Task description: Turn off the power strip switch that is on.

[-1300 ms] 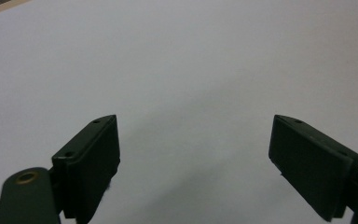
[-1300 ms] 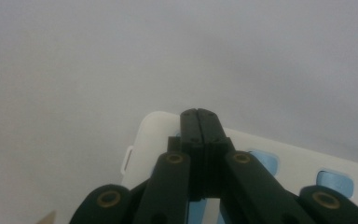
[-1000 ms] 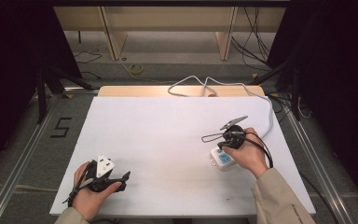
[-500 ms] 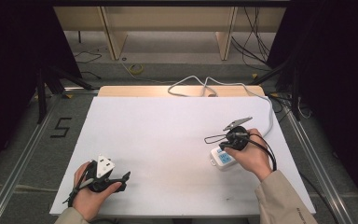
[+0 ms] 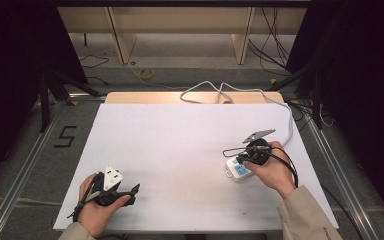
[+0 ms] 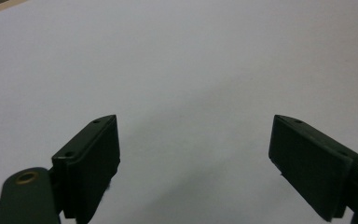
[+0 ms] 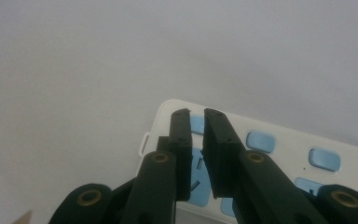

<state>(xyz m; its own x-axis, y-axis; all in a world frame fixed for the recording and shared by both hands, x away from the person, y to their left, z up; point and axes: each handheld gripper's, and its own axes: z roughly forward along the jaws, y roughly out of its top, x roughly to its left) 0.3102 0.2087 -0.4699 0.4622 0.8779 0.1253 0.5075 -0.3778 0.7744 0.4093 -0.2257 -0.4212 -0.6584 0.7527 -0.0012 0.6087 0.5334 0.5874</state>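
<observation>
A white power strip (image 5: 238, 170) is seen beneath the right gripper (image 5: 230, 151); the left gripper (image 5: 132, 190) is held well apart.

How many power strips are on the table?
1: a white power strip with blue sockets, on the table's right side, under the right gripper.

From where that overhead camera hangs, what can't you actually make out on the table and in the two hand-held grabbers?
- Power strip, high view: the right gripper and hand cover most of it; its sockets are too small to count.
- Power strip, right gripper view: the jaws hide its middle, the frame's edges cut off the rest; whether the tips touch it is unclear.
- Left gripper, high view: its jaw gap is too small; the left gripper view shows it wide.
</observation>
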